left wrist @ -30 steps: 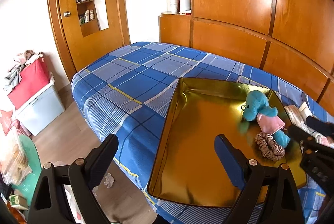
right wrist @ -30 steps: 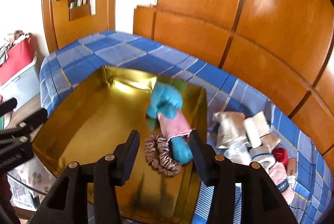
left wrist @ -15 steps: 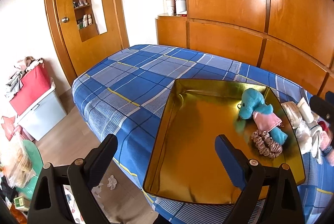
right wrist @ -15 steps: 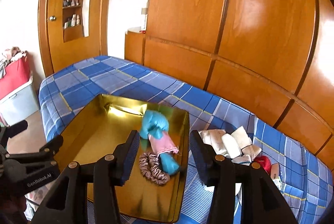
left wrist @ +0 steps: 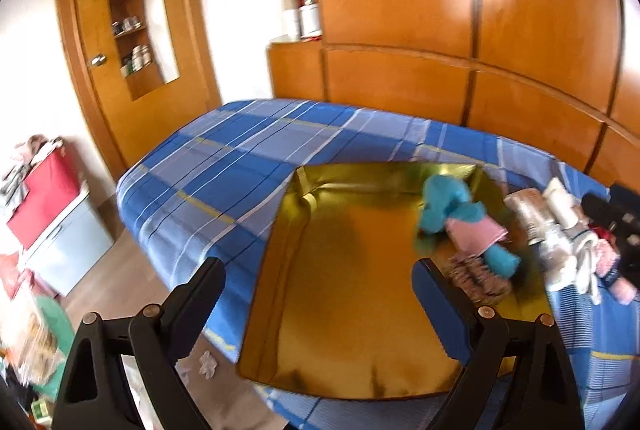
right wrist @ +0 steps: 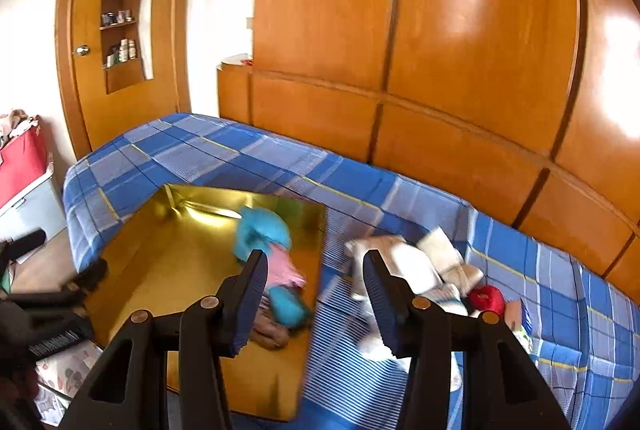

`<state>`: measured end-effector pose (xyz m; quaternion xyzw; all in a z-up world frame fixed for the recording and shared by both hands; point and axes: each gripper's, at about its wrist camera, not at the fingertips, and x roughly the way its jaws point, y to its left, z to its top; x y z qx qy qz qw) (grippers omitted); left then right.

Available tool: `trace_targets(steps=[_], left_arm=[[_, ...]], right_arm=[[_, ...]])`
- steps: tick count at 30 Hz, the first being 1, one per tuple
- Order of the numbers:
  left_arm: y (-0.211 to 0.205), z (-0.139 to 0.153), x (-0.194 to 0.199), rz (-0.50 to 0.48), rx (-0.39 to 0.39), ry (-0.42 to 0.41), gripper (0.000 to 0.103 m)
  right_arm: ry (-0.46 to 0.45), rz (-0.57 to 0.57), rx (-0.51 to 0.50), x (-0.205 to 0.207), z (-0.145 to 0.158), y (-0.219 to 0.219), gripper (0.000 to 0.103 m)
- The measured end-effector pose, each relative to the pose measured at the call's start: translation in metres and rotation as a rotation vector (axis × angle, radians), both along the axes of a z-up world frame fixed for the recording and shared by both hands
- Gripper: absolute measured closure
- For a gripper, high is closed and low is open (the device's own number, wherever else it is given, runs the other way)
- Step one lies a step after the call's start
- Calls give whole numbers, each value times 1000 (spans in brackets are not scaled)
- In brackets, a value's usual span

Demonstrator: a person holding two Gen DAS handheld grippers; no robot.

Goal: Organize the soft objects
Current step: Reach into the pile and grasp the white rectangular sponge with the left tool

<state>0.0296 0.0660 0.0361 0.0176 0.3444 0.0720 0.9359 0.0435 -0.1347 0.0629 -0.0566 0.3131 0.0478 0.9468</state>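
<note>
A blue stuffed toy point(left wrist: 444, 203) with a pink cloth point(left wrist: 474, 236) on it lies in the gold tray point(left wrist: 340, 310), near the tray's far right corner. A brown hair scrunchie point(left wrist: 476, 278) lies in the tray too, touching the toy at about 6 o'clock from it. The rest of the tray floor is bare.

The tray sits on a bed with a blue checked sheet point(left wrist: 224, 169). At 3 o'clock from the tray, on the sheet, is a pile of soft things point(right wrist: 424, 266): white and tan rolled cloths, and a red thing point(right wrist: 488, 300) at the pile's right side. The pile is close to the tray but not in it.

The left gripper point(left wrist: 316, 294) is spread wide with nothing between its fingers. It hangs over the near left part of the tray. The right gripper point(right wrist: 314, 286) is part way open and holds nothing. It hangs above the tray's right edge, between the toy and the pile.

Behind the bed is a wall of orange wood panels point(right wrist: 460, 69). At 10 o'clock is a wood door point(left wrist: 120, 41) with small shelves. A red box point(left wrist: 40, 197) stands on the floor at 9 o'clock.
</note>
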Motion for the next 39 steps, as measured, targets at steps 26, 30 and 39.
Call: trace_targets(steps=[26,30,39], left_arm=[[-230,-9,99,-602,133,165,20],[-259,-20,115,-684,229,186,17],[-305,-56,141,-848,427,254,15]], right_arm=[[187,-372,224,-2,-60,-228,53],[189,-390,245,-2,-58,-233,53],[192,-410,282,-3,-56,-242,53]])
